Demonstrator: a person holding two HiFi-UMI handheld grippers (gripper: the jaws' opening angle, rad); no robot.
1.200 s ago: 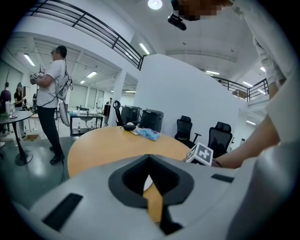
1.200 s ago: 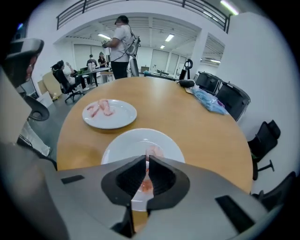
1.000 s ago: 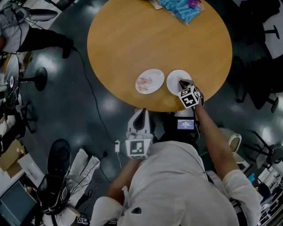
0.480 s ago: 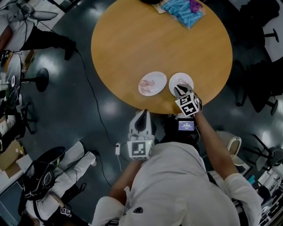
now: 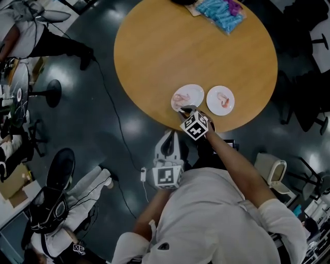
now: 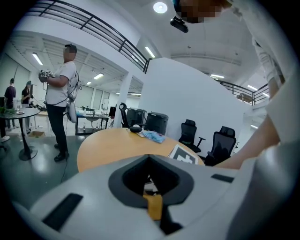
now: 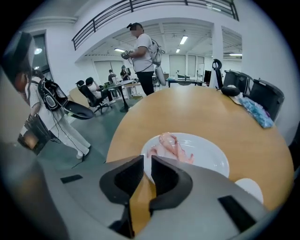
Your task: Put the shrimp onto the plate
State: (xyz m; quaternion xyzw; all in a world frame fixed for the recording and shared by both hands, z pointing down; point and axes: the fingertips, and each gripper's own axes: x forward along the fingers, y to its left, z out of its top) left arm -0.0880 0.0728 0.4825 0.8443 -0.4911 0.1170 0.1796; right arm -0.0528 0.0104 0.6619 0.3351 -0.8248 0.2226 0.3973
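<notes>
Right tongs [image 7: 147, 161] released, jaws parted by just a narrow slit with nothing between them; they hang over the near rim of the left plate [image 7: 213, 164], tips just short of the shrimp pile [image 7: 169, 145], pink and glossy on the white china; the marker cube rides right behind the tips, the arm reaching in from the desk's near edge; just beside, to the right, the right plate [image 5: 220, 105] carries a single shrimp [image 5: 223, 98], the two plates close but not touching; left tongs [image 6: 149, 158] clenched, jaws brought together on nothing, held back off the edge of the desk [image 5: 196, 46], low in front of the person's body and pointing towards it; the round wooden top is bare across its middle; at the far rim, a blue packet [image 5: 221, 11]; beyond the desk, on the dark glossy floor, a standing person [image 7: 140, 51] in white and black office chairs [image 6: 190, 133].
</notes>
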